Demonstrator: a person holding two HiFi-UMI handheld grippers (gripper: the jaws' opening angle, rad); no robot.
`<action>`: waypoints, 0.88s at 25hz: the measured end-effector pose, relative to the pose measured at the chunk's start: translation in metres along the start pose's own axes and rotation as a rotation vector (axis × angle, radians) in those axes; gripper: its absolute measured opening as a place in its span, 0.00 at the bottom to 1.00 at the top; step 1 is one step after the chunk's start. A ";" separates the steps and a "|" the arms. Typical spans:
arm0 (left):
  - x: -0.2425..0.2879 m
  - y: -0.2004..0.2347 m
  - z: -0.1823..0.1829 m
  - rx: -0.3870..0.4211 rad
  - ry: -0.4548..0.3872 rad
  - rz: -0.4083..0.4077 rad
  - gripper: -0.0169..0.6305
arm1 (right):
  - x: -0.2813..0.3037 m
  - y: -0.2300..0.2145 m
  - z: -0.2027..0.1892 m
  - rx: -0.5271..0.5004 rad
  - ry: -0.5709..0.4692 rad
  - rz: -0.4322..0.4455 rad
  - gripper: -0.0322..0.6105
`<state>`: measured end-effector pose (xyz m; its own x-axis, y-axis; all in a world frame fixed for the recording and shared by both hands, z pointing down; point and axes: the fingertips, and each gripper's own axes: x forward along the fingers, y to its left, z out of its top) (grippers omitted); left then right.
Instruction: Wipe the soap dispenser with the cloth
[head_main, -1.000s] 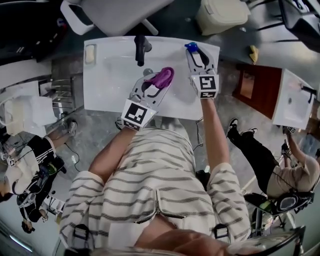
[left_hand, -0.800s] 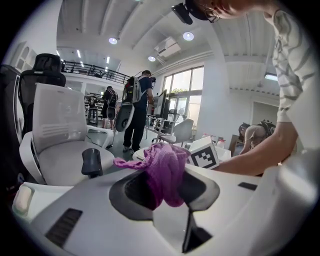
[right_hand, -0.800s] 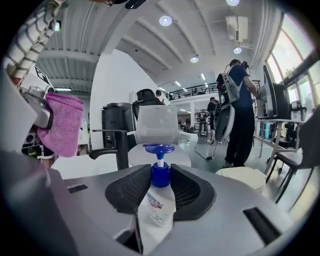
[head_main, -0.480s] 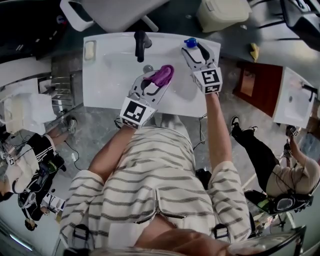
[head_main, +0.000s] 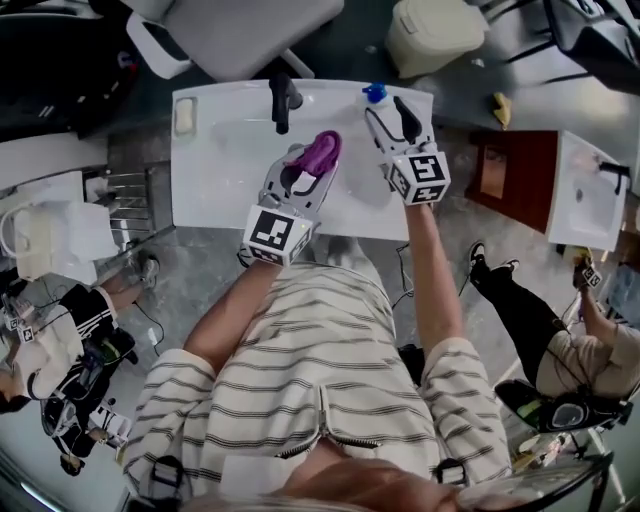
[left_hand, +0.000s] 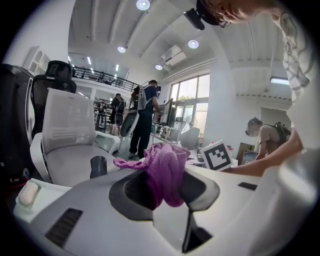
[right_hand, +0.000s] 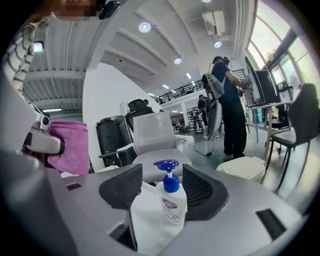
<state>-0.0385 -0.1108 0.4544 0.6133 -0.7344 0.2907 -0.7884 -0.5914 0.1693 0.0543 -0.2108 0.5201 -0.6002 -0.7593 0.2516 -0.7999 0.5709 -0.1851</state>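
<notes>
Your right gripper (head_main: 388, 108), jaws just opened wide, straddles the soap dispenser (right_hand: 171, 200); sweep the cloth (head_main: 320, 152) your left gripper (head_main: 308, 172) clamps across it.

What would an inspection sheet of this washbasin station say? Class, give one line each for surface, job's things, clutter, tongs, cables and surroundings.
Surface: white basin counter, dark tap at its back edge.
Job's things: soap dispenser upright at the back right corner; purple cloth bunched in the left tongs.
Clutter: small pale bar at the back left corner.
Tongs: left tongs shut on the cloth; right tongs open, having just been opening, dispenser between the jaws, pads clear of it.
Cables: thin dark cable on the floor below the counter's front edge.
Surroundings: grey office chair and cream lidded bin behind the basin; second basin to the right.
</notes>
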 end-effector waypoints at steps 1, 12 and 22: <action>-0.002 0.001 0.003 -0.003 -0.007 0.006 0.23 | -0.004 0.002 0.005 0.010 -0.015 -0.010 0.40; -0.020 -0.008 0.035 0.043 -0.064 0.011 0.23 | -0.057 0.036 0.044 0.008 -0.090 -0.098 0.11; -0.038 -0.018 0.053 0.084 -0.111 0.007 0.23 | -0.091 0.081 0.077 -0.027 -0.147 -0.126 0.05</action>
<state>-0.0451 -0.0895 0.3898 0.6128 -0.7683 0.1849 -0.7890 -0.6082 0.0872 0.0435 -0.1193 0.4091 -0.4910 -0.8615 0.1289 -0.8694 0.4754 -0.1346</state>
